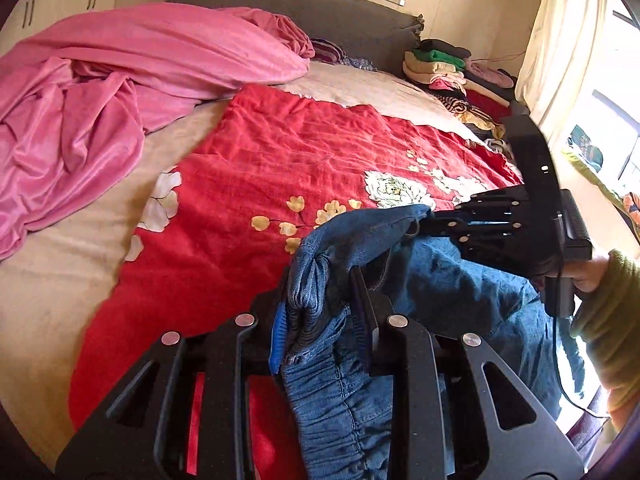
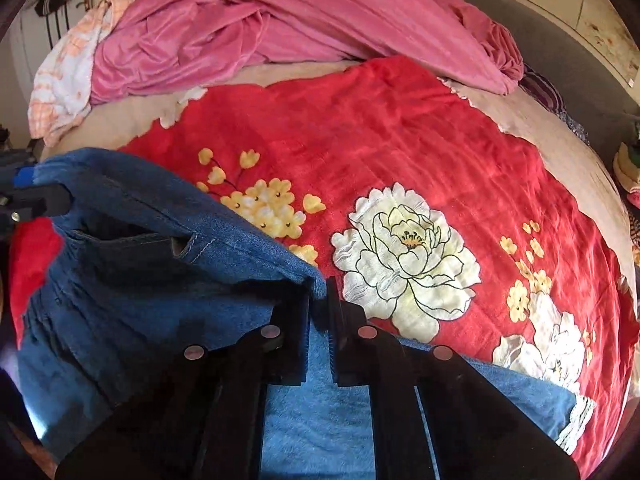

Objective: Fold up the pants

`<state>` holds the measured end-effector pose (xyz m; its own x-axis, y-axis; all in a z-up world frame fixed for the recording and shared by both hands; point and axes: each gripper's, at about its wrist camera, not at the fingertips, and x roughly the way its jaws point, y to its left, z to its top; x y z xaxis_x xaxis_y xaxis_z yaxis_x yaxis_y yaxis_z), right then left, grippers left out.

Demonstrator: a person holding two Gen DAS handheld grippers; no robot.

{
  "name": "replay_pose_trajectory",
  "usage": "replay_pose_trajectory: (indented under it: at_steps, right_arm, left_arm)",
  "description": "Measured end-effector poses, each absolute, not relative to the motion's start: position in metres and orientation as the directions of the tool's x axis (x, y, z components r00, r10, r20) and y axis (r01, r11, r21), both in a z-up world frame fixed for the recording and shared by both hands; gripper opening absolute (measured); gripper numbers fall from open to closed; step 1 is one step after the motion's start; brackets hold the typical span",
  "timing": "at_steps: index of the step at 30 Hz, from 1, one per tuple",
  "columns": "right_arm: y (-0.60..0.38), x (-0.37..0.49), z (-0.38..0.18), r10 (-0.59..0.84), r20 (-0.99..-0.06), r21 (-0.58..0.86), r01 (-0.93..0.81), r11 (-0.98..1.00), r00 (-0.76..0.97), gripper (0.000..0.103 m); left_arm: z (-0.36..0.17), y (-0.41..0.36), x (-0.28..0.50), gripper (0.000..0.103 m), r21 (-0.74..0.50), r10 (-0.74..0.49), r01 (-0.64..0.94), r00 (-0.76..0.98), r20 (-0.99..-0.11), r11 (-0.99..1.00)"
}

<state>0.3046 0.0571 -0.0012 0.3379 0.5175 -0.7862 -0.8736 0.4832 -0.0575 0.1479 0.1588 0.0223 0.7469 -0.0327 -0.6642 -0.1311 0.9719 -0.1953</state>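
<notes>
Denim blue pants (image 1: 340, 380) filled the near field of both views, held up at the waistband above a bed (image 1: 60, 280) covered by a red floral blanket (image 1: 280, 152). In the left wrist view, the left gripper (image 1: 320, 312) had its fingers (image 1: 362, 300) narrowed onto a bunched, gathered section of elastic waistband, ribbed folds pressed between the pads. Only this view showed the right gripper (image 1: 436, 222) from outside, pinching the far waistband corner, with a hand (image 1: 588, 276) in an olive sleeve (image 1: 612, 320) on its handle. Beyond lay a stack of folded clothes (image 1: 444, 68) by a grey headboard (image 1: 320, 12) and a curtained window.

In the right wrist view, the right gripper (image 2: 318, 300) had its fingers (image 2: 300, 320) closed on a thin fabric edge; a paler fleece lining (image 2: 316, 420) was visible only here. The left gripper (image 2: 36, 200) appeared at the left frame edge, the waistband stretched between both. Farther back lay a pink sheet (image 2: 320, 20) and a white-and-orange checked towel (image 2: 68, 76).
</notes>
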Motion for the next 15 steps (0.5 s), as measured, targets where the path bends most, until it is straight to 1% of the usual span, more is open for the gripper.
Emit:
replay_pose_trajectory:
  at_steps: [4,8,10,15]
  right_arm:
    - [0.026,0.281,0.024,0.592,-0.726,0.006,-0.859,0.512,0.348,0.004]
    - [-0.002,0.249,0.042,0.630,-0.681,0.043,-0.839,0.543,0.373,0.004]
    - [-0.014,0.230,0.046,0.643,-0.663,0.059,-0.829,0.556,0.384,0.004]
    - [-0.042,0.187,0.046,0.674,-0.635,0.121,-0.813,0.570,0.378,0.004]
  left_arm:
    - [0.025,0.157,0.135,0.020,-0.209,-0.035,-0.136,0.757,-0.652,0.969]
    - [0.031,0.148,0.117,0.020,-0.221,-0.050,-0.116,0.779,-0.625,0.968]
    - [0.034,0.143,0.107,0.020,-0.241,-0.065,-0.107,0.790,-0.610,0.965]
    - [0.034,0.130,0.079,0.020,-0.226,-0.085,-0.065,0.799,-0.596,0.972]
